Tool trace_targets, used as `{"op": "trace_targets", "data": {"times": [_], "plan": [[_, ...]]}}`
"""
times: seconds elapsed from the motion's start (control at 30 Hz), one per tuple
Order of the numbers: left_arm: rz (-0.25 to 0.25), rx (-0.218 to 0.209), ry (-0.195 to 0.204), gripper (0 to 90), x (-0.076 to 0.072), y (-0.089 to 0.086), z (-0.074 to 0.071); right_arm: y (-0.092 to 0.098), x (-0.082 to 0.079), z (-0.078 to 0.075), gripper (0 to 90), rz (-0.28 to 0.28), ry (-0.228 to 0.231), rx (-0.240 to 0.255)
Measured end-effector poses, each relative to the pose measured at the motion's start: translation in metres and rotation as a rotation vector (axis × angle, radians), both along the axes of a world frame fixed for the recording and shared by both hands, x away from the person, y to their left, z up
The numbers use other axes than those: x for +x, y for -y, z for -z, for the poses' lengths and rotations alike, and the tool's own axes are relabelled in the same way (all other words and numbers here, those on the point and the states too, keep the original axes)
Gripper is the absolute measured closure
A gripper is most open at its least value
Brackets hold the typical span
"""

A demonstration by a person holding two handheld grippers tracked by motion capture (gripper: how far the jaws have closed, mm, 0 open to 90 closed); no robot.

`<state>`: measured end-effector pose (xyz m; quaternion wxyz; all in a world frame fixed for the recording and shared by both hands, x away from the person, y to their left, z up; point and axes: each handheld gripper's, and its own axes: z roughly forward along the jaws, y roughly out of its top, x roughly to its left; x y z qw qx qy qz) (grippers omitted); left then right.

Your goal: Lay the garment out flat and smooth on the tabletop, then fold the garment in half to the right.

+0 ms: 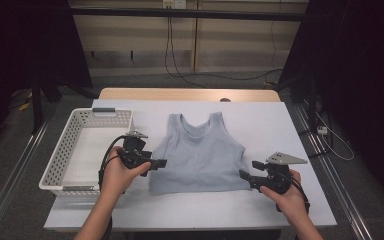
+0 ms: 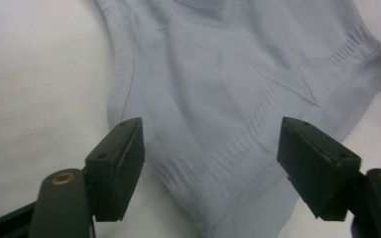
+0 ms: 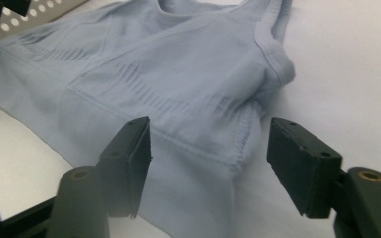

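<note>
White table [image 1: 280, 130] under everything, white basket [image 1: 60, 150] out beyond the left gripper [image 1: 156, 163], away from its fingers. Pale blue tank top [image 1: 200, 150] spread flat between both sets of fingers, hem corners lying just ahead of each. Left gripper wide apart, gripping nothing; right gripper [image 1: 246, 176] likewise wide, cloth under its gap but unpinched. Likely trouble: closing too shallow and catching one layer only, or dragging the top into wrinkles.
</note>
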<state>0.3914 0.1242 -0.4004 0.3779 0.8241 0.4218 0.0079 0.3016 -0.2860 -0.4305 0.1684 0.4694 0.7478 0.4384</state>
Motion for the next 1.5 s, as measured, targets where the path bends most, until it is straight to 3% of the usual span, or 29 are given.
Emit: {"op": "trace_targets", "data": {"times": [0.23,0.53,1.5], "plan": [[0.01,-0.003,-0.019,22.4,0.003,0.009,-0.002,-0.009,0.003,0.0,29.0,-0.02,0.008,0.002],[0.016,0.0,-0.005,19.5,0.006,0.017,-0.01,-0.018,0.004,-0.001,25.5,-0.046,0.021,-0.002],[0.006,0.017,0.044,14.9,0.037,0.019,-0.034,-0.047,0.009,-0.002,18.4,-0.136,0.037,0.008]]}}
